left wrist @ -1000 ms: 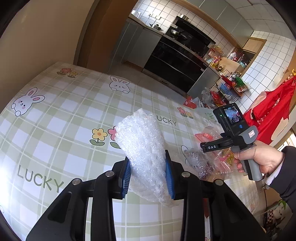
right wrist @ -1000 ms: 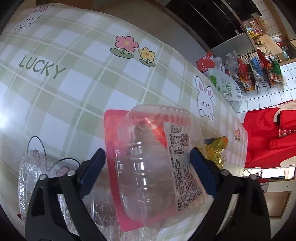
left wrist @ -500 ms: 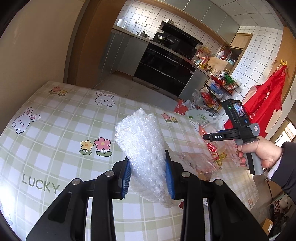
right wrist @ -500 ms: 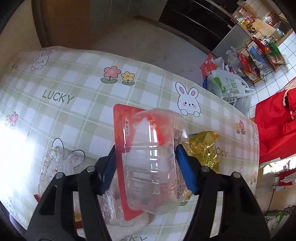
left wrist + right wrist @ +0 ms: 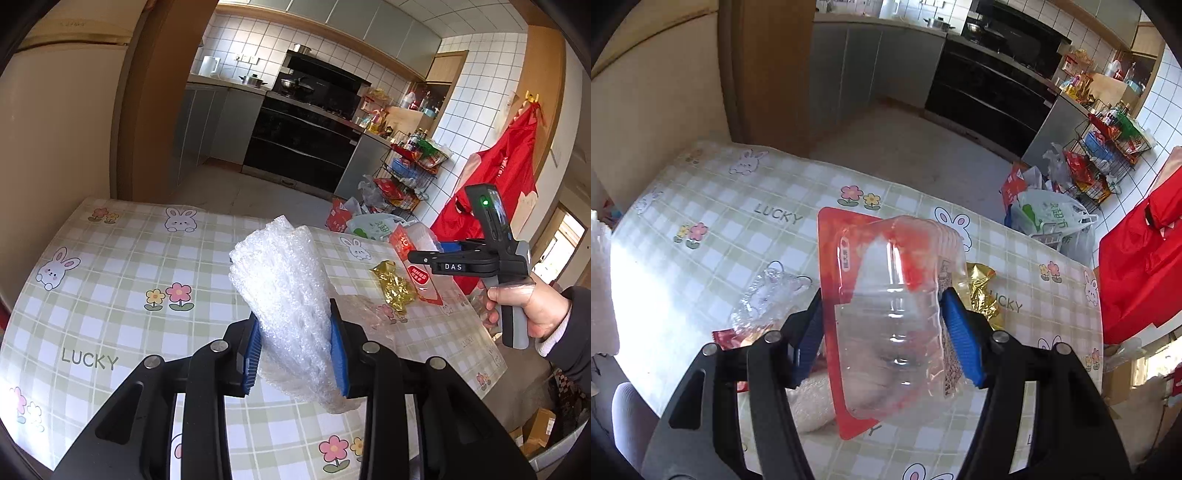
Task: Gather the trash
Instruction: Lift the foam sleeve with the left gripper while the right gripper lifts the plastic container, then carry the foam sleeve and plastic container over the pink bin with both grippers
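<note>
The left claw (image 5: 295, 347) squeezes a white crumpled bubble wrap roll (image 5: 284, 291) above the checked bench (image 5: 110, 295). The right claw (image 5: 890, 332) has just closed and grips a clear plastic pack with red card backing (image 5: 886, 314), held up over the bench's right side.

The table (image 5: 110, 280) wore a cloth of pale green and white checks, printed with white rabbits, pink and yellow flowers and the grey word LUCKY. The bubble wrap (image 5: 284, 295) was milky white and dimpled all over. The blister pack (image 5: 886, 317) was clear plastic on a red card backing, with a white label of black print along one side. The wrapper (image 5: 980, 295) on the cloth was crinkled gold foil. Both grippers had black frames with ribbed blue pads (image 5: 960, 336). A bright red cloth (image 5: 495, 184) hung against white wall tiles.
</note>
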